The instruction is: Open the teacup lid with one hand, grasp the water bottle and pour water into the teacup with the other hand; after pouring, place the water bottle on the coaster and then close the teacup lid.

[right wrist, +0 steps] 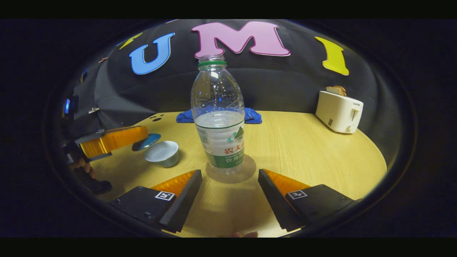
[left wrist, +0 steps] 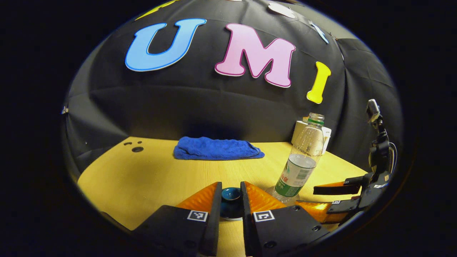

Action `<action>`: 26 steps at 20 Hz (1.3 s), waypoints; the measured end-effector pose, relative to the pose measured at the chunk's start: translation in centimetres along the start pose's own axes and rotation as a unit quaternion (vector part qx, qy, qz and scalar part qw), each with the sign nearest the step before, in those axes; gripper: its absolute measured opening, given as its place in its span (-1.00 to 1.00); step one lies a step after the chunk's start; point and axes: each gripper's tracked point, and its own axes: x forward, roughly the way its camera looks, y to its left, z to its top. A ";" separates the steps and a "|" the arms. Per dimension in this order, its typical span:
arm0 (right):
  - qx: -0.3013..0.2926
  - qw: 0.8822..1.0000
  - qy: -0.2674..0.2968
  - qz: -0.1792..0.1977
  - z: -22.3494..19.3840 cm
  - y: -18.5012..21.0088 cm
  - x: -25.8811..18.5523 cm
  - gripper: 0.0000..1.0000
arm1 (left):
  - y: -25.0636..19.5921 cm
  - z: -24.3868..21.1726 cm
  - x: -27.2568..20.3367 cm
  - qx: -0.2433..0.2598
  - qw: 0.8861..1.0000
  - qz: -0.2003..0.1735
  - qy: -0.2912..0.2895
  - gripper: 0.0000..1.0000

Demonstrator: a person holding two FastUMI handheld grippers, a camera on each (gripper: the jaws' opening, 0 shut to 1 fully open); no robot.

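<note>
Left gripper (left wrist: 230, 200) grips the lid (left wrist: 230, 194); right gripper (right wrist: 228, 189) jaws gape before the bottle (right wrist: 219, 117). Off-centre replacing could knock the cup (right wrist: 162, 153).

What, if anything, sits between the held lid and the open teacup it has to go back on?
Nothing visible. In the right gripper view the left gripper holds the lid just above and behind the open teacup, with no object between them. The water bottle stands on its coaster, off to the side.
</note>
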 end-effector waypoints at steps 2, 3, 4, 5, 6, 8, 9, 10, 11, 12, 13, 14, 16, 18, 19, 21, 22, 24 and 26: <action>0.000 1.000 0.001 -0.004 0.0 -0.5 0.1 0.96 | 0.2 -0.8 0.6 -0.008 1.000 0.000 0.005 -0.36; 0.003 1.000 0.002 -0.005 0.1 -0.7 0.3 0.96 | 0.2 -1.0 0.9 -0.009 1.000 -0.001 0.005 -0.36; 0.008 1.000 0.001 -0.008 0.1 -0.9 0.4 0.96 | 0.3 -1.2 1.0 -0.009 1.000 -0.003 0.003 -0.36; 0.011 1.000 0.001 -0.011 0.2 -1.1 0.5 0.96 | 0.3 -1.3 1.2 -0.008 1.000 -0.004 0.003 -0.36; 0.014 1.000 -0.001 -0.014 0.3 -1.3 0.5 0.96 | 0.4 -1.3 1.3 -0.002 1.000 -0.003 0.001 -0.36; 0.019 1.000 -0.002 -0.017 0.4 -1.4 0.6 1.00 | 0.3 -1.5 1.5 0.014 1.000 -0.006 0.001 -0.36; 0.019 1.000 -0.002 -0.018 0.5 -1.6 0.7 0.86 | 0.2 -1.4 1.6 0.019 1.000 -0.008 0.001 -0.36; 0.017 1.000 -0.001 -0.019 0.4 -1.6 0.7 0.95 | 0.1 -1.3 1.5 0.023 1.000 -0.011 0.001 -0.36; 0.017 1.000 -0.001 -0.020 0.5 -1.6 0.7 0.95 | -0.1 -1.2 1.6 0.027 1.000 -0.015 0.000 -0.36; 0.018 1.000 -0.002 -0.020 0.5 -1.7 0.7 0.86 | -0.5 -1.4 1.5 0.031 0.999 -0.019 0.000 -0.36; 0.019 1.000 -0.002 -0.021 0.5 -1.7 0.8 0.95 | -0.6 -1.5 1.6 0.036 0.999 -0.021 0.002 -0.36; 0.020 1.000 -0.003 -0.023 0.5 -1.8 0.7 1.00 | -0.7 -2.1 1.6 0.041 0.999 -0.020 0.009 -0.36; 0.023 0.999 -0.003 -0.024 0.6 -2.0 0.7 1.00 | -0.9 -2.4 1.7 0.046 0.999 -0.018 0.010 -0.36; 0.024 0.999 -0.005 -0.023 0.7 -2.0 0.6 0.95 | -0.9 -2.4 1.8 0.057 0.998 -0.011 0.009 -0.34; 0.024 0.999 -0.005 -0.022 0.8 -2.0 0.6 0.95 | -1.0 -2.4 2.0 0.062 0.998 -0.012 0.008 -0.34; 0.024 0.999 -0.006 -0.022 0.9 -2.0 0.3 0.95 | -0.8 -2.7 2.0 0.072 0.997 -0.006 0.009 -0.28; 0.025 0.999 -0.007 -0.021 0.9 -2.0 0.2 0.95 | -0.8 -2.7 2.0 0.076 0.997 -0.002 0.011 -0.03; 0.026 0.999 -0.011 -0.020 1.4 -1.9 -0.1 0.95 | -0.9 -2.9 2.0 0.080 0.997 -0.004 0.018 0.47; 0.025 0.999 -0.020 -0.018 2.2 -1.8 -0.6 0.96 | -1.1 -2.4 1.3 0.084 0.996 -0.003 0.017 0.97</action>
